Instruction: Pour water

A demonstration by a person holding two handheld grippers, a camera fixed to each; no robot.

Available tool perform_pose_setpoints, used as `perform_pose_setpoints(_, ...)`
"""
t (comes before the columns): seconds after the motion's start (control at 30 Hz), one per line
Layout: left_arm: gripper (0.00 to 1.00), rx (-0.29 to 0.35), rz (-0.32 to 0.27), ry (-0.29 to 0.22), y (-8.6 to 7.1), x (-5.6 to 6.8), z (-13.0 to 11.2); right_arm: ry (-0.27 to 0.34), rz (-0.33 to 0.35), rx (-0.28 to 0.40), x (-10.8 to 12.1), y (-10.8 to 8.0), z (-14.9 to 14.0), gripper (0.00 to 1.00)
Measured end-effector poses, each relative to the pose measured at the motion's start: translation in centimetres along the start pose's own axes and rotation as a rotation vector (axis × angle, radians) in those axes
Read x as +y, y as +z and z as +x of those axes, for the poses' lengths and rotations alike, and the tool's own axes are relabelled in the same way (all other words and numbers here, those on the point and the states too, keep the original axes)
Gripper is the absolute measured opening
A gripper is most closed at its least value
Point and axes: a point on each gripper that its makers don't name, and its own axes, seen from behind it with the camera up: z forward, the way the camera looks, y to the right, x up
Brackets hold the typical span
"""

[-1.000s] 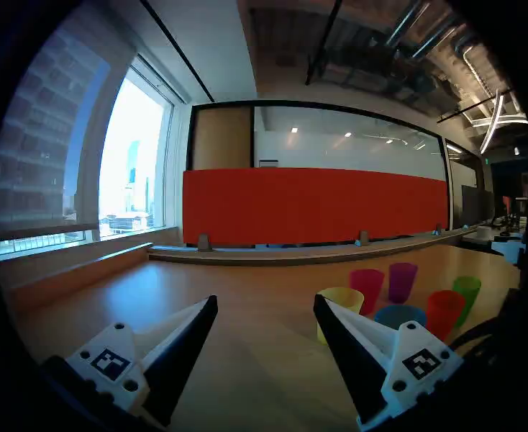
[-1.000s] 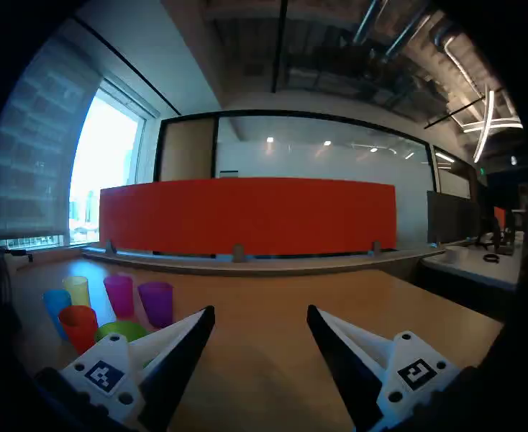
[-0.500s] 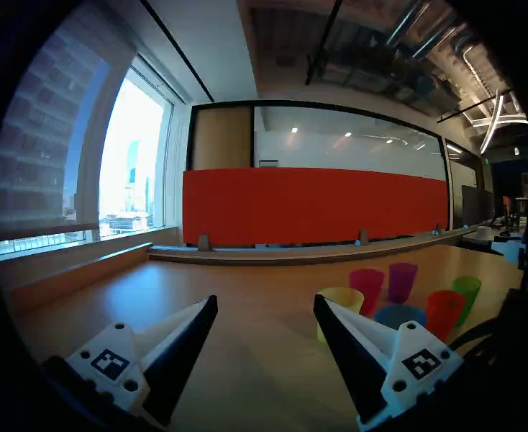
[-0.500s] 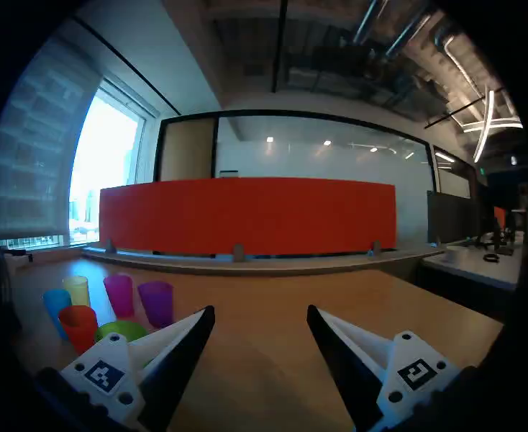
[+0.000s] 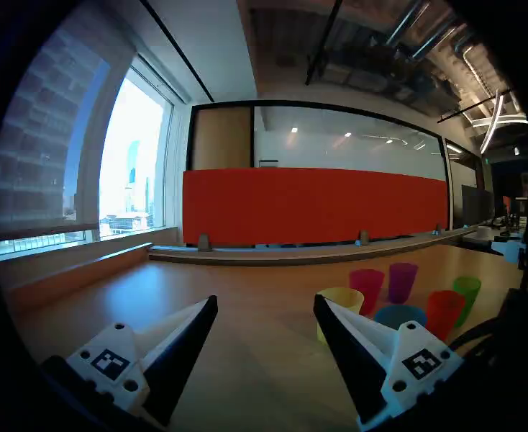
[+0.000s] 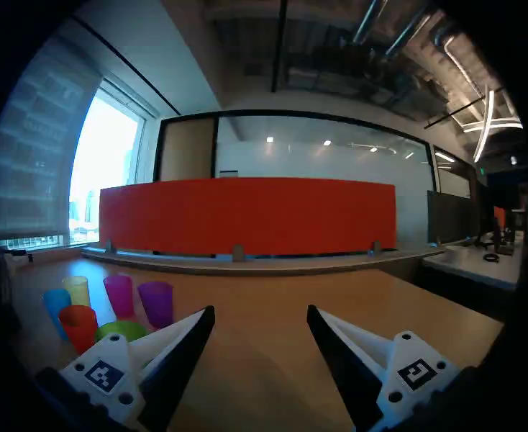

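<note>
Several coloured plastic cups stand in a cluster on the wooden table. In the left gripper view they lie to the right: a yellow cup, a magenta cup, a purple cup, a blue cup, a red cup and a green cup. In the right gripper view the same cluster lies at the left: yellow cup, magenta cup, purple cup, blue cup, red cup, green cup. My left gripper is open above bare table. My right gripper is open too, holding nothing.
A long orange partition runs along the table's far edge. A bright window and a wooden sill are at the left. Another desk with a monitor stands to the right.
</note>
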Motion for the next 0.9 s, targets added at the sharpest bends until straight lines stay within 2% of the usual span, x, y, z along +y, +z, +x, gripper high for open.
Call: perform_pose_setpoints(0.9, 0.99, 0.001, 0.0, -0.001, 0.05, 0.02, -0.12, 0.0, 0.0, 0.0, 0.11, 0.12, -0.05, 0.99)
